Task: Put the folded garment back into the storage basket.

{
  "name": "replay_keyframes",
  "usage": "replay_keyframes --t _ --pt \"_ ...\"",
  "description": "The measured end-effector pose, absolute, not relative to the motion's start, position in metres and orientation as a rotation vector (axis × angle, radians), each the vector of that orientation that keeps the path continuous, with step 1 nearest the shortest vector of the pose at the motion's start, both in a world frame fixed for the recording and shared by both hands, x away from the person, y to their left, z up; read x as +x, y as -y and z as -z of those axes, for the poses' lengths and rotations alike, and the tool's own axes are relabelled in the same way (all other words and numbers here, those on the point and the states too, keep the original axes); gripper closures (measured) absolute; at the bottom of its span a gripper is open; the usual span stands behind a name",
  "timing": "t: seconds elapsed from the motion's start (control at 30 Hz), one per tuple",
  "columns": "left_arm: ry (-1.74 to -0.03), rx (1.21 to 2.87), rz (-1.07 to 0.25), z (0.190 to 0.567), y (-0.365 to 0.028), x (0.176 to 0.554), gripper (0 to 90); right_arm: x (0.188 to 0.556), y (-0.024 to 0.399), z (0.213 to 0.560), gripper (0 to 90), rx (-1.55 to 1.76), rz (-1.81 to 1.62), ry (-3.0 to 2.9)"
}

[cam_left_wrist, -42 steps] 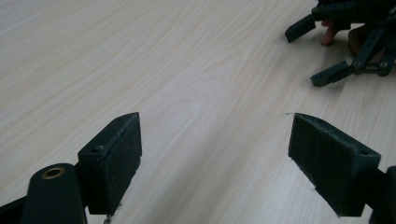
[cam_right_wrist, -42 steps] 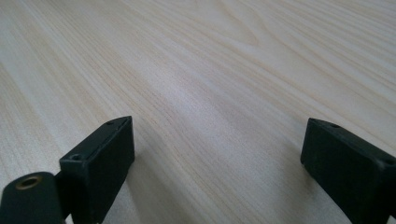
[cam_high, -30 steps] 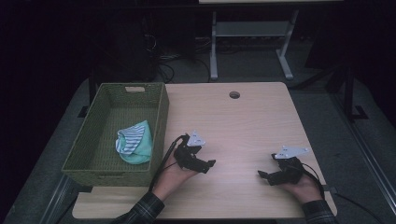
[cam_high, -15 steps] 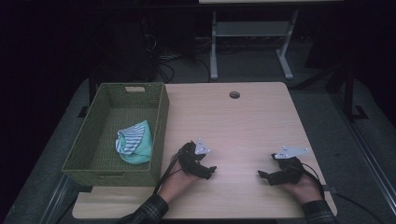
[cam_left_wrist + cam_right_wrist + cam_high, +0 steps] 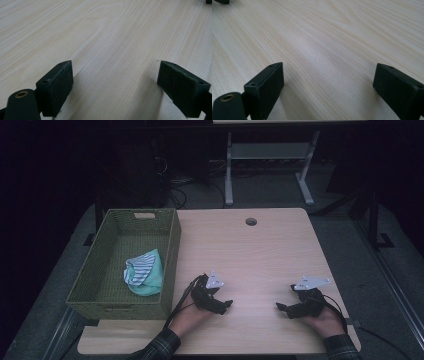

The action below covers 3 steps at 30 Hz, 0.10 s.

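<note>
Bare tabletop (image 5: 250, 255) lies open between and ahead of both grippers; the wicker basket (image 5: 172, 245), along the left edge, walls off passage leftward.

The scene is viewed in the high view from above the person's side, facing forward and down, with the whole wooden table (image 5: 260, 250) and the wicker basket (image 5: 170, 240) taken in from afar. In the left gripper view and the right gripper view, the tabletop is seen from very near, low along each gripper's parted jaws. Bare tabletop is shared by all three views.
</note>
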<state>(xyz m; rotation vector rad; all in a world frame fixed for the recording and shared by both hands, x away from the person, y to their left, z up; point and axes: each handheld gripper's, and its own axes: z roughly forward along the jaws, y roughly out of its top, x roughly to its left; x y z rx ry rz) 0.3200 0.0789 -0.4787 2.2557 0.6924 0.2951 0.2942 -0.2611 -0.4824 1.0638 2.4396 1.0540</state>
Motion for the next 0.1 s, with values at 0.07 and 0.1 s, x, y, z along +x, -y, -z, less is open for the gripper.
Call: replay_keyframes --t 0.07,0.1 --pt "-0.693 2.255 -0.295 0.4787 -0.0789 0.32 12.5 0.2942 0.2611 0.4823 9.5 1.064 -1.054 -2.44" --pt "-0.692 2.256 -0.295 0.4787 -0.0789 0.3201 12.5 0.2942 0.2611 0.4823 9.5 1.064 -1.054 -2.44"
